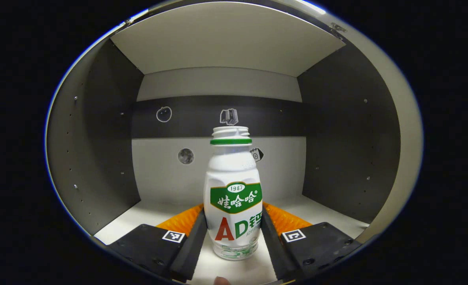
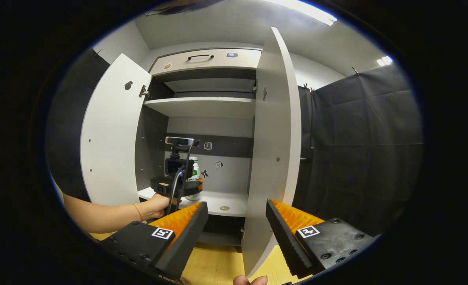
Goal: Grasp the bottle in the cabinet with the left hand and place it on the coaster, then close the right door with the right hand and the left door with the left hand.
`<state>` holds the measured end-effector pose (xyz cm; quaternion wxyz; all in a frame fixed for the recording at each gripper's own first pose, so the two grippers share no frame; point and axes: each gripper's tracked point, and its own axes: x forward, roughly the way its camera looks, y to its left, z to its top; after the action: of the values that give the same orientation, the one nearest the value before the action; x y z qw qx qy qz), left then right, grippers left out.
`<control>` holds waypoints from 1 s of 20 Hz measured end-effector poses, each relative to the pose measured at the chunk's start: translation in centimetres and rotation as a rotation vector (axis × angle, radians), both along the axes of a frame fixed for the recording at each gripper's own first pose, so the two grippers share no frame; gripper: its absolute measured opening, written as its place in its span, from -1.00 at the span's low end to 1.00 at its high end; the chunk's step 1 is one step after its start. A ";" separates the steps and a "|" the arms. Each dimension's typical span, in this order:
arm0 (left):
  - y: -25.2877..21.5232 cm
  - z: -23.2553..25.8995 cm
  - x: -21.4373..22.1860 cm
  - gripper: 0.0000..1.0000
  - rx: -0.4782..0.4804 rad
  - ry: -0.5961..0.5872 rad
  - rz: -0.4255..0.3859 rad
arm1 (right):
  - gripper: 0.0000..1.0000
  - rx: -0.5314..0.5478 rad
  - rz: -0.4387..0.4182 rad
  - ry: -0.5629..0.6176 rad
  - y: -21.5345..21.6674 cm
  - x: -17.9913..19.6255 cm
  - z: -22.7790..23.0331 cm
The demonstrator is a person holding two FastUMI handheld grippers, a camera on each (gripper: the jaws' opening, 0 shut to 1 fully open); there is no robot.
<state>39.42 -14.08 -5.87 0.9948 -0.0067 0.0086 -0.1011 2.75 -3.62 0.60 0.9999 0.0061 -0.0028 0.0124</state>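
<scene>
Both fingers of your left gripper (image 1: 234, 233) flank the bottle (image 1: 234, 198) without visibly pinching, so squeeze low, lift straight, while your right gripper (image 2: 237, 229) hangs spread.

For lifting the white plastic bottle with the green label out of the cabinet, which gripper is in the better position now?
Left. The left gripper already has its fingers on both sides of the white plastic bottle on the cabinet shelf. The right gripper hangs open outside, near the right door.
</scene>
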 end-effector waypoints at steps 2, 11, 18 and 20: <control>0.5 1.3 -1.3 0.48 0.001 -0.018 -0.004 | 0.95 0.020 -0.009 0.001 -0.2 -0.2 0.2; 2.9 4.5 -10.7 0.49 0.008 -0.073 -0.027 | 0.95 0.096 -0.016 0.005 0.4 -1.8 0.6; 5.1 2.5 -20.2 0.48 -0.034 -0.059 -0.056 | 0.95 0.070 -0.038 -0.041 1.3 -4.4 2.0; 5.4 1.0 -22.0 0.48 -0.049 -0.044 -0.058 | 0.95 0.062 -0.034 -0.045 2.0 -4.9 2.2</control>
<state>17.45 -8.64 -4.85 0.9909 -0.0288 -0.0156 -0.1303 -2.14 -1.61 2.77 0.9990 0.0370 -0.0258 -0.0048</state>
